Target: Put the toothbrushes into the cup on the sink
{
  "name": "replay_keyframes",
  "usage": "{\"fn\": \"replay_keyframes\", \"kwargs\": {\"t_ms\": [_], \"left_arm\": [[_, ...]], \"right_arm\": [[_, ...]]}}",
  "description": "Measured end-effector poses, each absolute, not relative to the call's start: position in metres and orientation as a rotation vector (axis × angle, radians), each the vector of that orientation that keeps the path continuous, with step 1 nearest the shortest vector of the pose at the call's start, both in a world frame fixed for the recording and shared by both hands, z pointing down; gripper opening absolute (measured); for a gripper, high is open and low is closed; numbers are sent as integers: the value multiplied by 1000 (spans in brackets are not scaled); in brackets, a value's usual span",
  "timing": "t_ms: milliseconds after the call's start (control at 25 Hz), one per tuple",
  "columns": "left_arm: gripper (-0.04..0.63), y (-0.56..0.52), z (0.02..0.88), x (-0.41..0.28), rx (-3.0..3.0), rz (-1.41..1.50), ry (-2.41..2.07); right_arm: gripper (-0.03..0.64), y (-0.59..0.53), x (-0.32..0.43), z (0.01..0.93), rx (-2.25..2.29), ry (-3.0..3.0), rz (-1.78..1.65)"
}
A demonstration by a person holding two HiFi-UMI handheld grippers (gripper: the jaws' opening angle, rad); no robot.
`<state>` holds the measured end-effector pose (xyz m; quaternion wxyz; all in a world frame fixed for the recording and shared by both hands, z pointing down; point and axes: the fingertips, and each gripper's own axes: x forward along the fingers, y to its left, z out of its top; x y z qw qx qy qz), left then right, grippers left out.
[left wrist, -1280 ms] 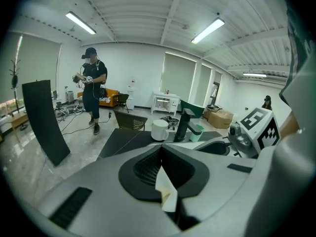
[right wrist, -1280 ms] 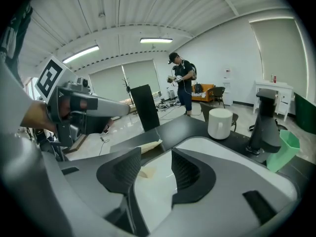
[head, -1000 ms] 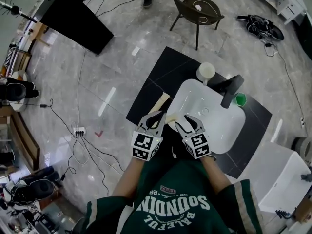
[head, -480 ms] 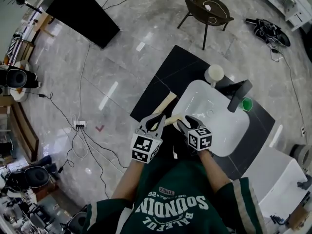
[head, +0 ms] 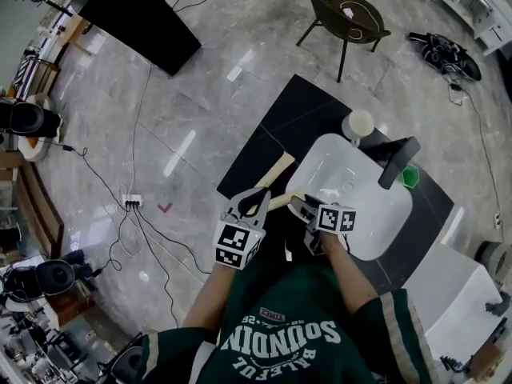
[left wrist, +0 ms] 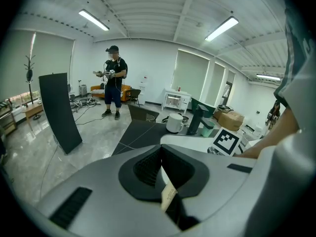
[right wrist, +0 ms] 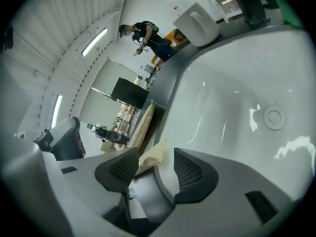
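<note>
1. Left hand-held gripper [head: 257, 202]: we find its jaws pressed together on one end of a beige paper-wrapped toothbrush [head: 278, 200], at the near-left corner of the sink [head: 376, 218].
2. Right hand-held gripper [head: 298, 207]: jaws apart. The packet's other end lies between them, against one pad.
3. Second wrapped toothbrush [head: 270, 171]: we log it flat on the dark worktop [head: 280, 122], just beside the basin's left edge.
4. White cup [head: 358, 124]: upright on the worktop at the sink's far corner, near the black faucet [head: 398, 160], well apart from both toothbrushes.
</note>
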<state>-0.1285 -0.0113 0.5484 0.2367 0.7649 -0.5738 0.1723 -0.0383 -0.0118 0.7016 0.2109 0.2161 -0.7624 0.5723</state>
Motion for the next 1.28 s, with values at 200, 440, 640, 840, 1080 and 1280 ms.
{"fn": "replay_keyframes", "kwargs": {"t_ms": [200, 440, 640, 840, 1080, 1280], "left_arm": [[11, -13, 549, -128, 2097, 475, -1563], [11, -19, 552, -128, 2105, 480, -1545], [11, -30, 550, -123, 2130, 478, -1522], [11, -45, 544, -109, 2175, 457, -1490], [11, -60, 540, -88, 2232, 447, -1439], [11, -67, 535, -71, 2278, 444, -1386]], "right_arm": [[213, -10, -45, 704, 555, -2075, 1770], [109, -10, -50, 690, 485, -2129, 1859], [74, -11, -48, 667, 426, -2216, 1844], [58, -16, -38, 644, 383, -2299, 1755], [52, -27, -21, 623, 445, -2381, 1759], [52, -37, 0, 609, 542, -2439, 1760]]}}
